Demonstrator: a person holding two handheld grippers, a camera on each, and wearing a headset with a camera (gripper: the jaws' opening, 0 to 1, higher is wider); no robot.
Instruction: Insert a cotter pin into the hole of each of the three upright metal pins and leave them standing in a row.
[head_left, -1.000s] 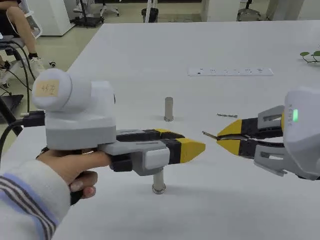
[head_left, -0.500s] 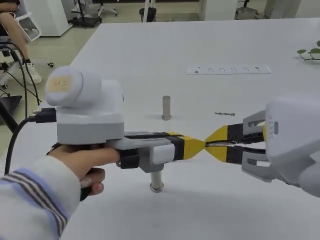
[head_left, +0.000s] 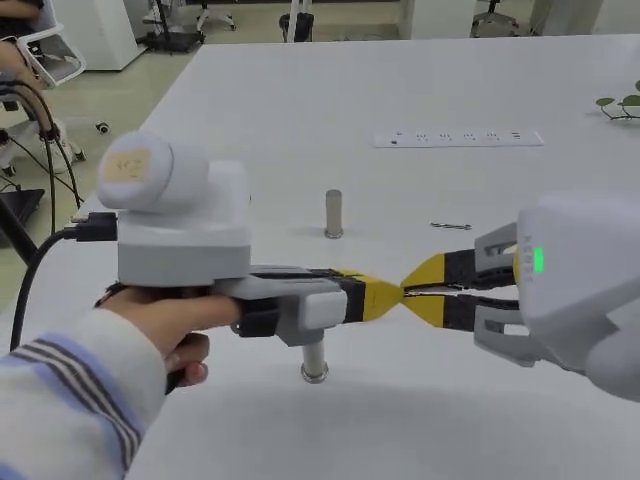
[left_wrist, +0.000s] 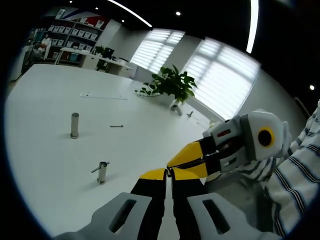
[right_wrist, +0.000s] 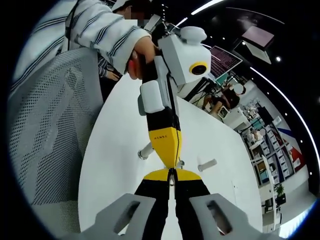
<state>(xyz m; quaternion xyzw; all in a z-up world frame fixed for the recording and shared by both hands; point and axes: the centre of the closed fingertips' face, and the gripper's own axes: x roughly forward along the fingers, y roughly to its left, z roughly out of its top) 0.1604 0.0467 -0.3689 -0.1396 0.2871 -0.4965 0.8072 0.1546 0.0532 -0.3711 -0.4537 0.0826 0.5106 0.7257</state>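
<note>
Right gripper view: the left tool bears tiny unreadable lettering.

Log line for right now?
right tongs: shut on cotter pin | left tongs: shut, tip-to-tip with right | near upright pin: cotter fitted

Open-plan office/lab space. Long white worktable under both tools, w/ a white power strip lying well beyond the left gripper tips. Ahead of that gripper: potted plant by big windows w/ blinds, storage shelving far off to its left, ceiling strip lights overhead. Ahead of the right gripper: lit monitor; grey mesh chair close on its left. Wheeled chair bases on the floor past the table's far end.
</note>
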